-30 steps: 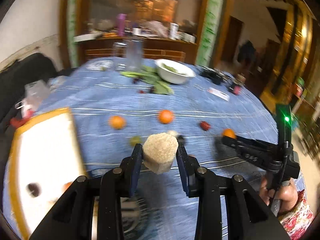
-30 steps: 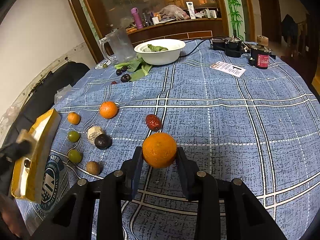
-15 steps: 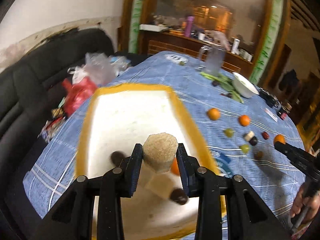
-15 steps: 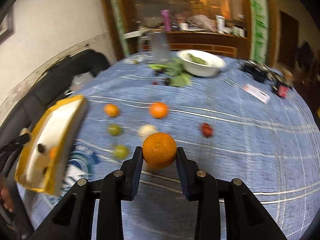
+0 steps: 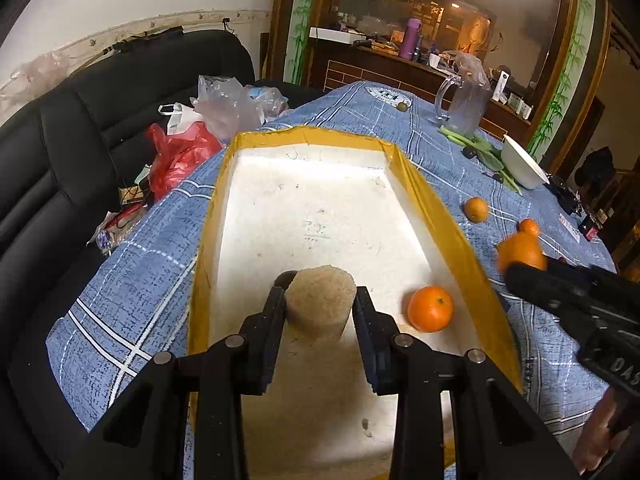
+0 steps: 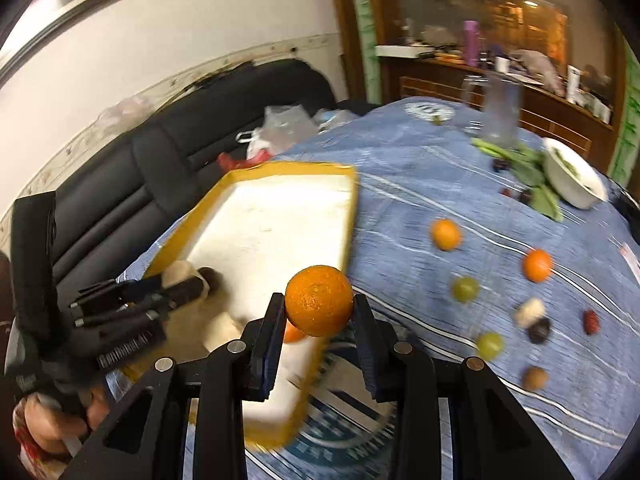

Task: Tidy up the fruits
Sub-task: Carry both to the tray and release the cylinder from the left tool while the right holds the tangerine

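Holding a tan, rough-skinned fruit (image 5: 321,300) between its 2 fingers, the left gripper (image 5: 320,308) hangs low over the near end of the white box (image 5: 320,216) with the yellow rim. To place it well, I judge the fruit should go down until it nearly touches the floor of the box, then the fingers should part slowly so it does not roll into the small orange (image 5: 430,308) lying just to its right. A dark fruit (image 5: 285,278) sits close behind the left finger, so the release should stay clear of it.

The right gripper (image 6: 319,312) is closed on a large orange (image 6: 319,301), poised above the box's right edge; it is best held back until the left side is out of the way.

From the left view the whole floor of the box shows, mostly bare. Only the right view shows what remains on the desk (image 6: 420,184): 2 loose oranges (image 6: 445,234), 2 green fruits (image 6: 465,289), a red one (image 6: 590,321), and several more, blurred, beside them.
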{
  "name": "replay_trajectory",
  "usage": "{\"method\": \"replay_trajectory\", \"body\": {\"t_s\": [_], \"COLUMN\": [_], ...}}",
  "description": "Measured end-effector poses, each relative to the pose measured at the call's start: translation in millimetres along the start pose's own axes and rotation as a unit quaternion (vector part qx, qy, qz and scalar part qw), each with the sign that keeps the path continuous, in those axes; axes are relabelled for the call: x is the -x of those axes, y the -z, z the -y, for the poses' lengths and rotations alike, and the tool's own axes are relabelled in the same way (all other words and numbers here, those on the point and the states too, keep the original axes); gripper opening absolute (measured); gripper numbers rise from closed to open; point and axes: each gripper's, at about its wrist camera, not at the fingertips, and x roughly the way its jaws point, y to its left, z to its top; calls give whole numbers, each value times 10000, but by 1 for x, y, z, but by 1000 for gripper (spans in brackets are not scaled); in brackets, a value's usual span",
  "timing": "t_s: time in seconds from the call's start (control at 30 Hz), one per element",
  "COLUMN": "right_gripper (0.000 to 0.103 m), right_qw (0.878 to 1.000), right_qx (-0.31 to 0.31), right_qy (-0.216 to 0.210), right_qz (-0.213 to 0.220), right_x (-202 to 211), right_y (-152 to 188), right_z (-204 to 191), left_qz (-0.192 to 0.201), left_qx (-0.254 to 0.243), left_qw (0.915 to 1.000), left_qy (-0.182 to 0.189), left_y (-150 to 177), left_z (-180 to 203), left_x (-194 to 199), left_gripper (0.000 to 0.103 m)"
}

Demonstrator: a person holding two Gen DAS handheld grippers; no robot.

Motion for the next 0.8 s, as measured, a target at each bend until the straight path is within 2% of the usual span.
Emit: {"method": "replay_trajectory", "body": {"t_s": [0.17, 0.4, 0.53, 0.8], "right_gripper": [37, 37, 37, 38], "right_qw": [9993, 9976, 9971, 9976], "right_qx": [188, 306, 247, 376], "right_qy": [-149, -82, -158, -123], "right_qz": [-302, -617, -699, -567], "right_x": [-39, -77, -85, -72], "right_y": [-8, -11, -13, -13], "right_z": [-22, -32, -33, -38], "left_qz": [-62, -45, 19, 188], "left_qx": [114, 224, 305, 443], "left_qw": [9999, 9997, 9994, 9986], "left_qy": [21, 116, 165, 195], "left_y": [1, 0, -2, -8], "left_z": [-9, -17, -19, -20], "left_x": [-4, -1, 4, 18], "left_gripper": [34, 34, 45, 56]}}
